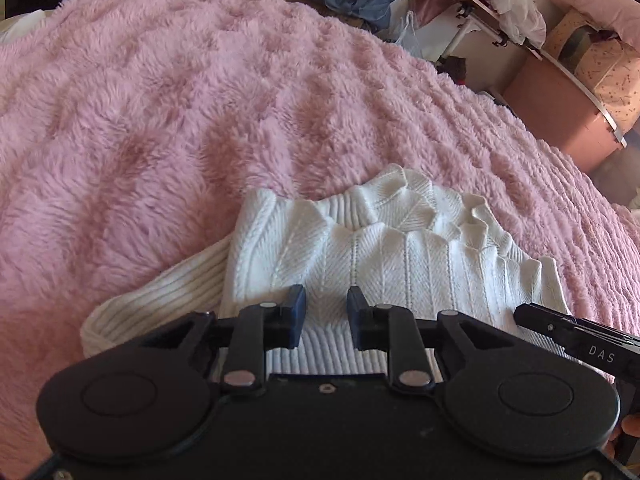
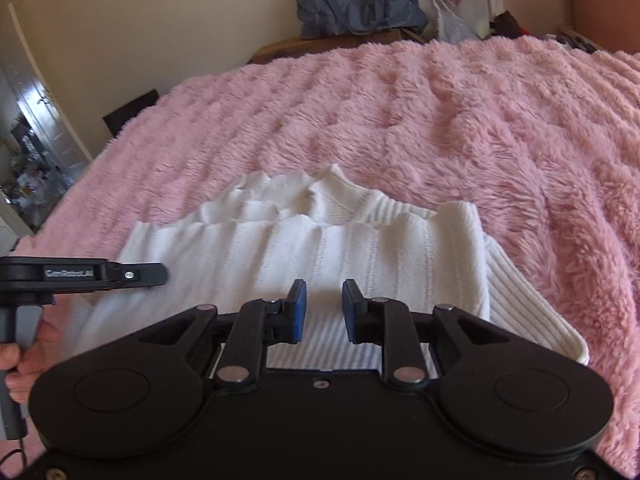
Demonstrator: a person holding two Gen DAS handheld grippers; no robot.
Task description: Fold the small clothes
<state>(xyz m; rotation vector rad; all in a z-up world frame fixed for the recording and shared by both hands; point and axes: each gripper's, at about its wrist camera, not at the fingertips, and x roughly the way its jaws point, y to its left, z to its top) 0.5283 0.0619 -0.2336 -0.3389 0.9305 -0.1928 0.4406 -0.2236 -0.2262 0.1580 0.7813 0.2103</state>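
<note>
While my left gripper (image 1: 323, 309) and right gripper (image 2: 324, 304) hang side by side, jaws apart and empty, the white knit sweater (image 1: 400, 256) lies on the pink fleece bed (image 1: 200, 100) beneath both, collar pointing away, hem nearest.

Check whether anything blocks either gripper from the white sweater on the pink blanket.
Nothing visible does. The left gripper and right gripper both sit directly over the white knit sweater, jaws open, with only bare knit between them. The pink fluffy blanket around it carries no other item.
</note>
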